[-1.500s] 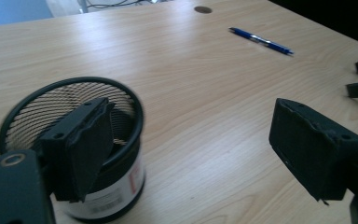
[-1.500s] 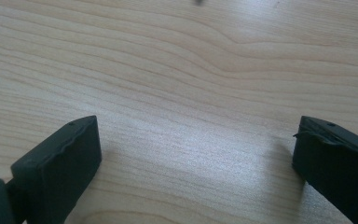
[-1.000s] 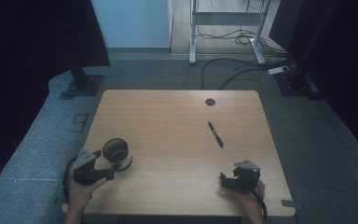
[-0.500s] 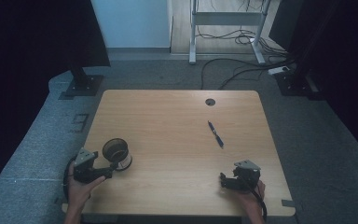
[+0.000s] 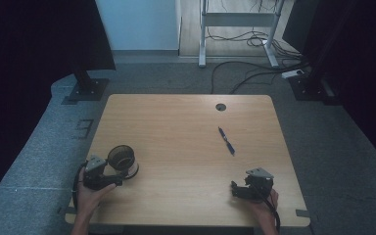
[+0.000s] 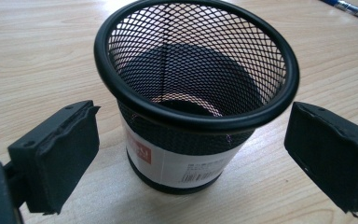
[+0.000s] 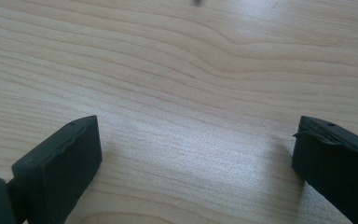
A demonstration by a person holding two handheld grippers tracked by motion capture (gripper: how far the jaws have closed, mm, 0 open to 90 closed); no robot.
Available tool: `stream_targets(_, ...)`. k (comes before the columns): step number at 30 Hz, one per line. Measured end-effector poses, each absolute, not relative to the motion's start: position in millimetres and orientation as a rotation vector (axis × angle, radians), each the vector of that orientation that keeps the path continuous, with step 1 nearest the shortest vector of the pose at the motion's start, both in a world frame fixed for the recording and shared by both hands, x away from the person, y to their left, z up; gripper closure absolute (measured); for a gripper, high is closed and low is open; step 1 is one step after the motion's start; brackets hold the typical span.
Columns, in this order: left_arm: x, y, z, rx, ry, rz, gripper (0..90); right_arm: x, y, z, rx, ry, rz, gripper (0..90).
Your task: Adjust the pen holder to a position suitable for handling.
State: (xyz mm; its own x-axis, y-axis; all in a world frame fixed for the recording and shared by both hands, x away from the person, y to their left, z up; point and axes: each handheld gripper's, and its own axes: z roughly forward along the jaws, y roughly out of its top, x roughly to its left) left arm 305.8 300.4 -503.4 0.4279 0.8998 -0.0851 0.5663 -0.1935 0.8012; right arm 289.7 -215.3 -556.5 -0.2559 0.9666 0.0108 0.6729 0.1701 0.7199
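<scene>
Left gripper (image 5: 108, 172) sits at the near-left corner of the wooden table (image 5: 176, 127), jaws spread wide on either side of a black mesh pen cup (image 5: 123, 159) — in the left gripper view the cup (image 6: 196, 93) stands upright between the two pads, with a gap on each side, neither pad touching it. A white label wraps the lower part of the cup's wall, facing the camera. The cup looks empty inside.

Over on the near-right, the right gripper (image 5: 245, 188) rests low by the table edge, held in the person's hand, and its own view shows the jaws released and wide apart over bare wood grain — nothing between them.

A blue pen (image 5: 226, 141) lies flat on the right half of the table, farther out than the right gripper and well apart from the cup. A small round cable hole (image 5: 221, 106) sits near the far edge.
</scene>
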Motion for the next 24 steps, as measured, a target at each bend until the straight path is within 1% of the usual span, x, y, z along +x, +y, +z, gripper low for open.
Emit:
stream_targets(14,324,290,-508,1.88,1.237,0.551,3.9,290,-215,-556,1.545,1.998,0.859,0.5)
stream_targets(18,327,287,-511,1.877,1.217,0.581,8.1,290,-215,-556,1.546,1.998,0.859,0.5)
stream_targets(24,326,286,-511,1.876,1.21,0.605,9.3,290,-215,-556,1.545,1.998,0.859,0.5)
